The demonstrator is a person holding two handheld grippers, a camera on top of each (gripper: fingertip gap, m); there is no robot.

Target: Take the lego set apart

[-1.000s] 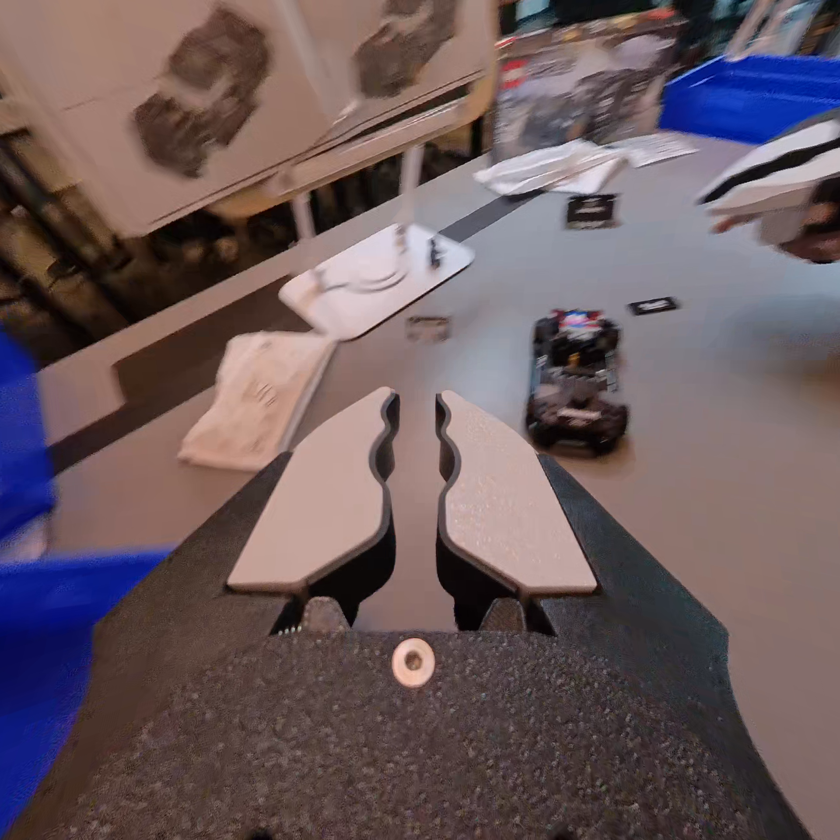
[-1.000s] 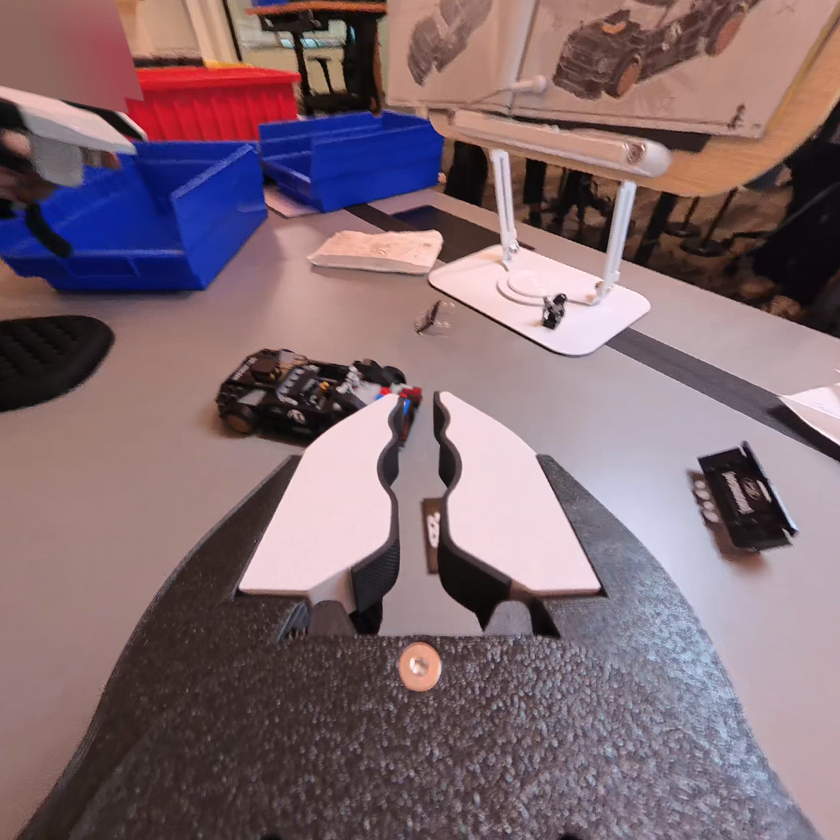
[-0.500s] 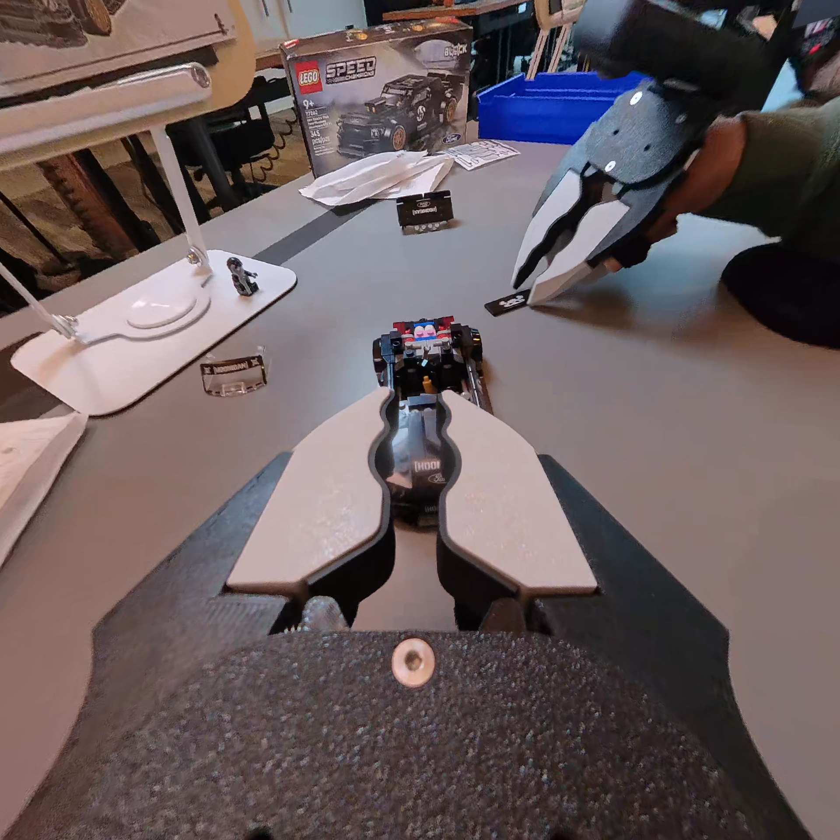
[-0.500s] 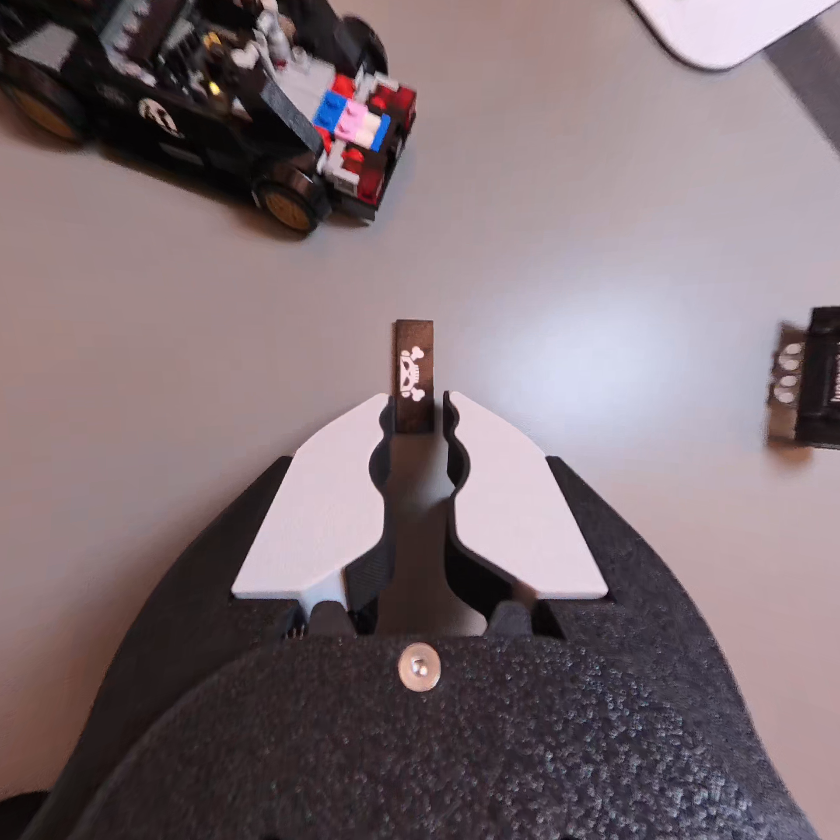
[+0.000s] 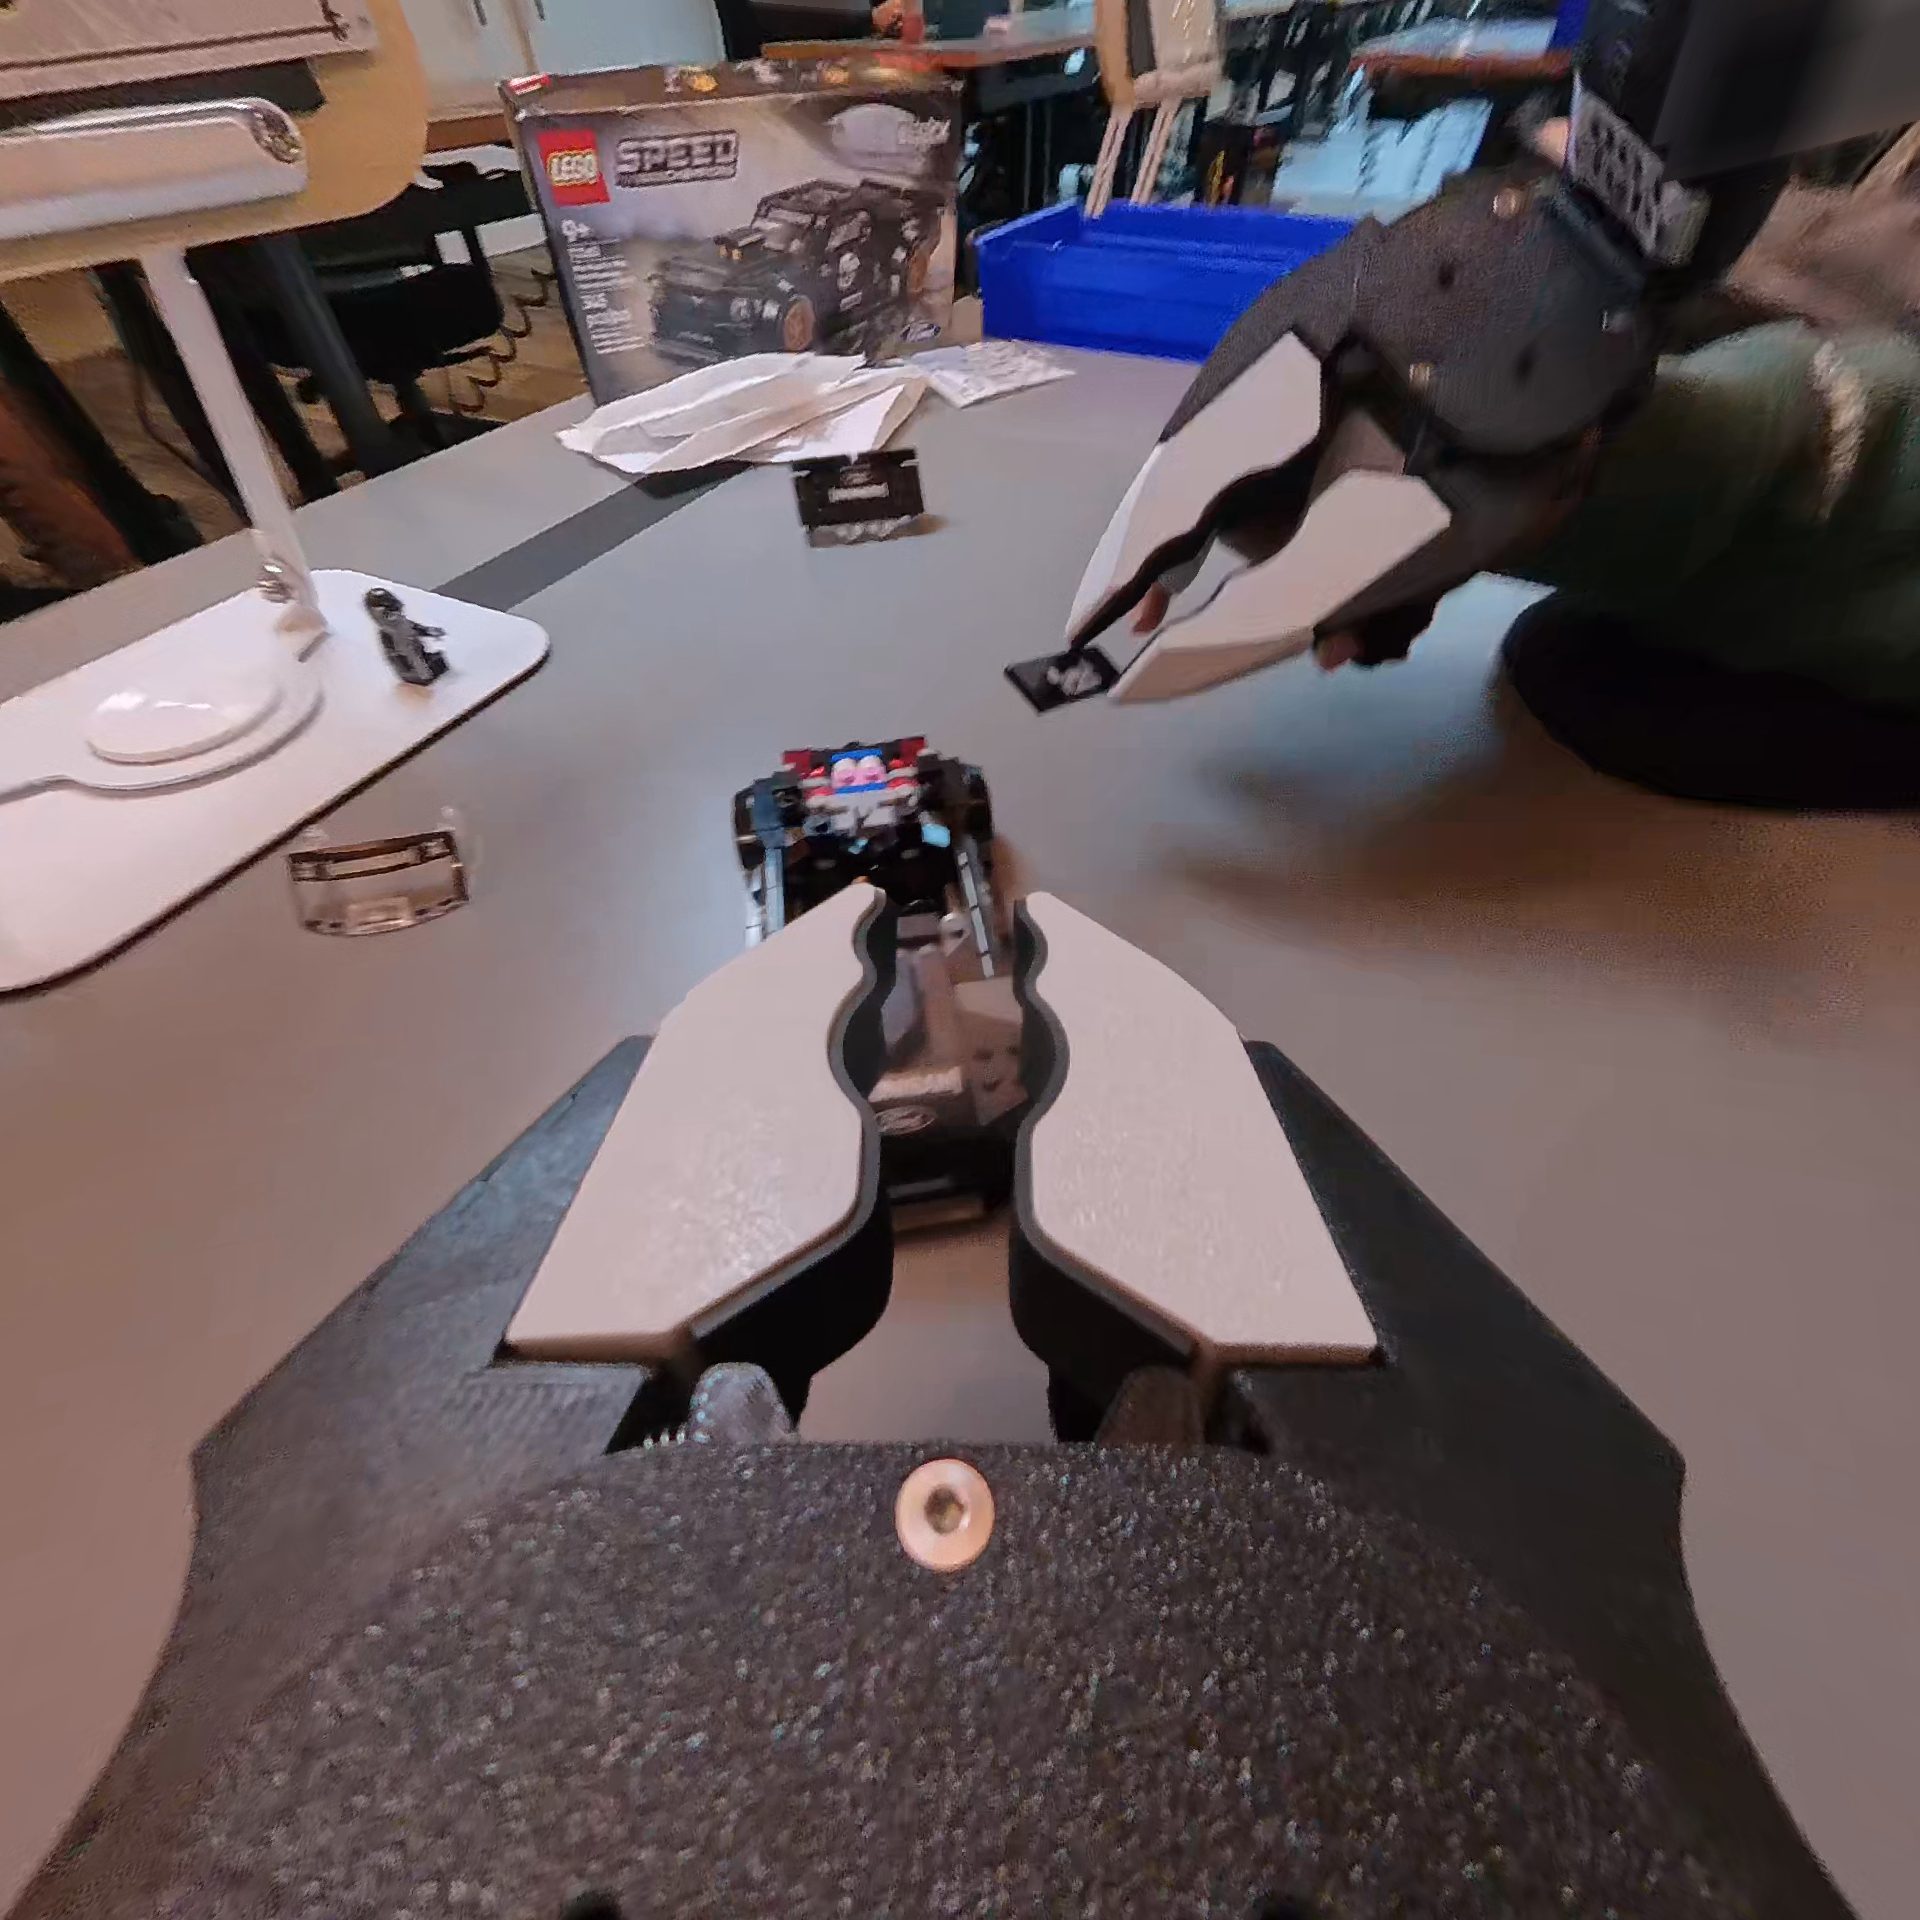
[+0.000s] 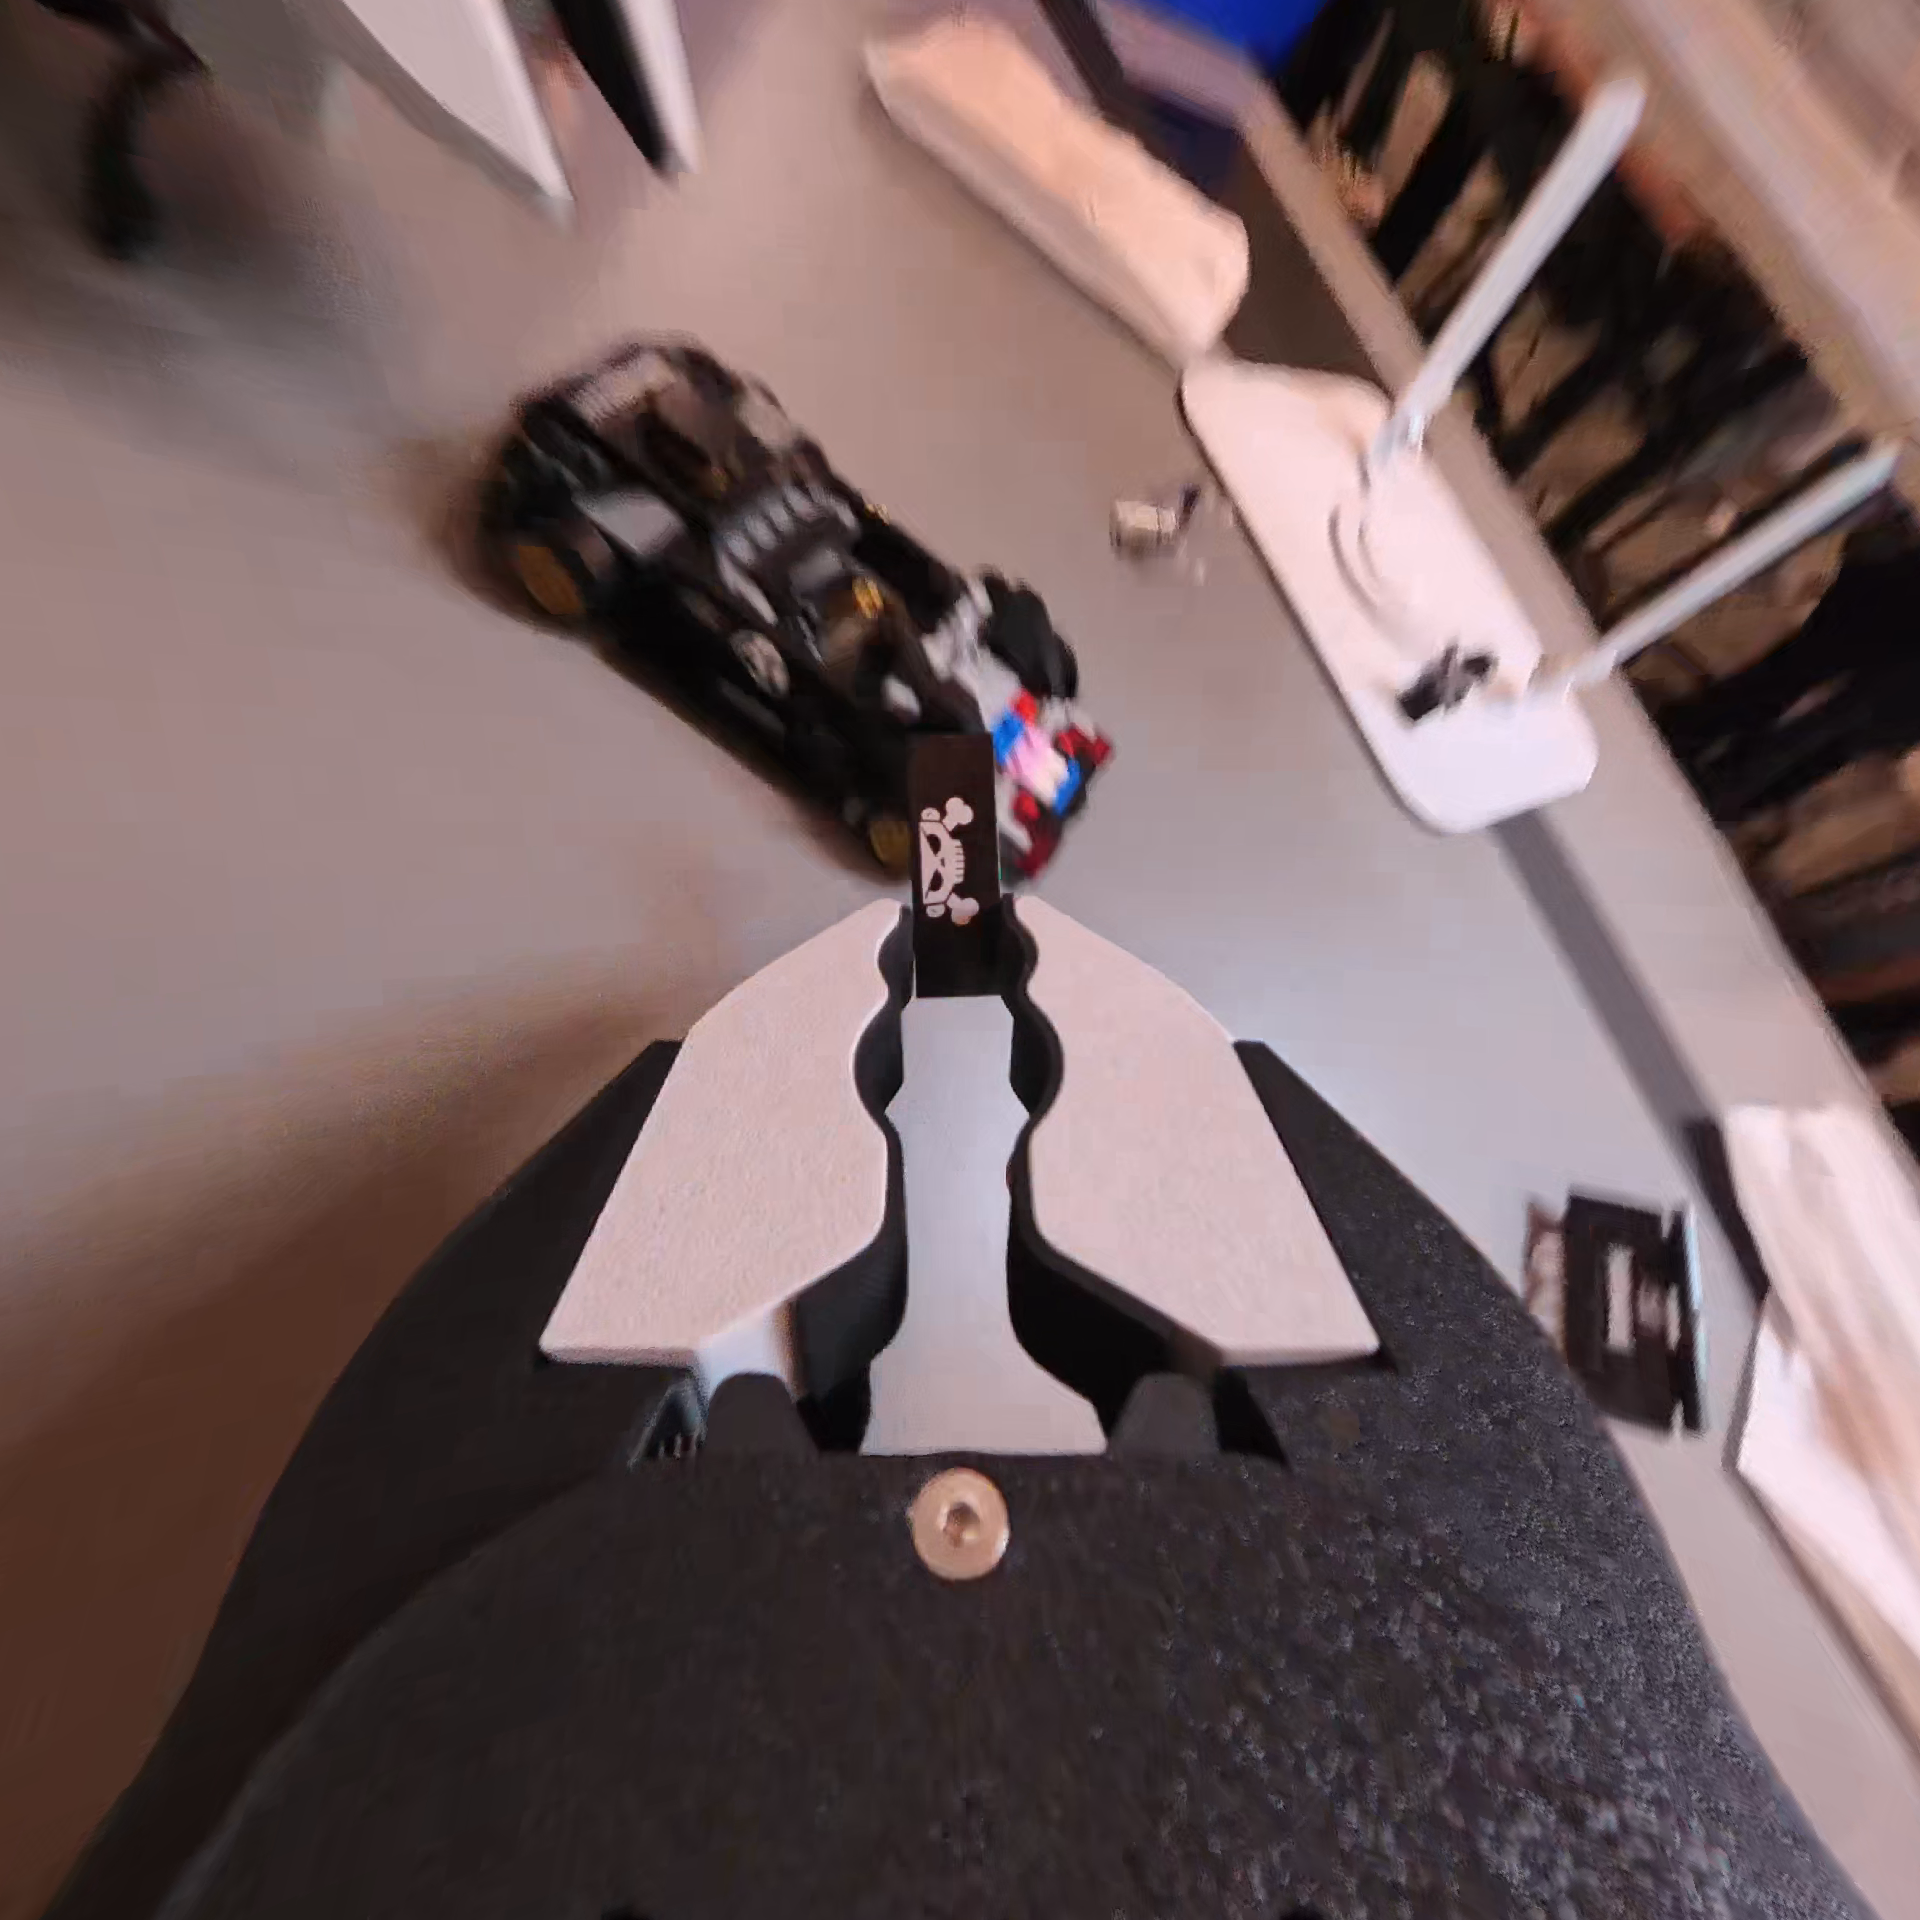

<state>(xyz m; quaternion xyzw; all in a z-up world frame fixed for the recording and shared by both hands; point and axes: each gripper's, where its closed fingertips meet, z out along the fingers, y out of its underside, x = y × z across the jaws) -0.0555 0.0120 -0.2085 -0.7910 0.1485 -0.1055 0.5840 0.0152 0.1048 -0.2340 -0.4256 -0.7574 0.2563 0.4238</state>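
Observation:
The black lego car (image 5: 862,831) stands on the grey table, its red, blue and pink rear end away from me; it also shows blurred in the right wrist view (image 6: 727,582). My left gripper (image 5: 948,914) hovers over the car's front with its fingers a little apart, and the hood shows in the gap. My right gripper (image 6: 956,914) is shut on a small black tile with a white print (image 6: 954,831) and holds it off the table. In the left wrist view the right gripper (image 5: 1101,665) and the tile (image 5: 1070,675) hang behind and to the right of the car.
A white stand base (image 5: 156,779) with a small figure (image 5: 405,649) lies at left, and a clear windscreen piece (image 5: 374,883) in front of it. A black studded piece (image 5: 857,499), paper bags (image 5: 748,410), the set's box (image 5: 748,218) and a blue bin (image 5: 1143,270) are at the back. One gripper's finger ends stand about 12 cm off the other's.
My right gripper closed on the black tile and lifted it off the table, swinging toward the car. My left gripper swung to the car and moved in over its front.

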